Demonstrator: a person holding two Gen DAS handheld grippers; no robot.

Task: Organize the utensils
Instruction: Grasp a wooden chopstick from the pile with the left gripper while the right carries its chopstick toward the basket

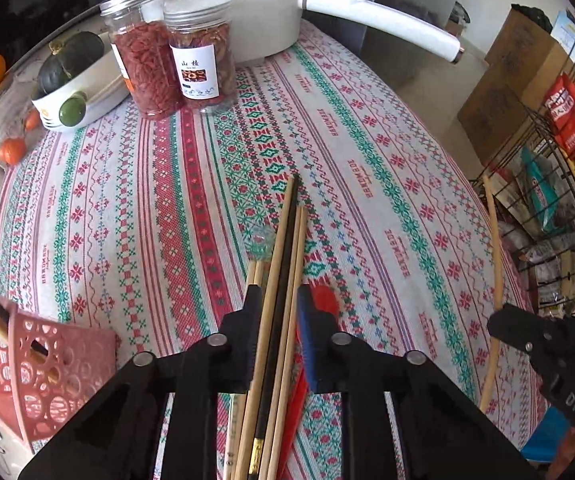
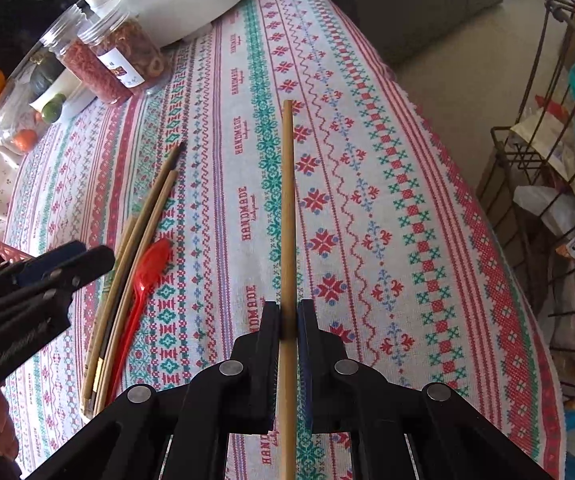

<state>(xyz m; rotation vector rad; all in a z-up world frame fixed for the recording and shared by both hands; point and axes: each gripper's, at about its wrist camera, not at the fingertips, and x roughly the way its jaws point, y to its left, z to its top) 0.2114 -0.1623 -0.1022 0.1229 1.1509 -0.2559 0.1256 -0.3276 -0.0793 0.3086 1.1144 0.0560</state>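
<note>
My right gripper (image 2: 288,316) grips 1 chopstick (image 2: 288,208); my left gripper (image 1: 279,300) has narrowed around the chopstick bundle (image 1: 283,264), pads apparently not touching. Red spoon (image 2: 149,268) still on table (image 2: 407,160); pink basket (image 1: 47,376) holds few.

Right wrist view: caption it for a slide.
Right gripper shut on a single wooden chopstick above the patterned tablecloth.

Both grippers angled steeply down, jaws drawn in

The left gripper (image 1: 278,300) holds its jaws narrow over a bundle of sticks, grip unclear. To its right, the right gripper (image 2: 288,312) has its pads pressed together on a single stick.
</note>
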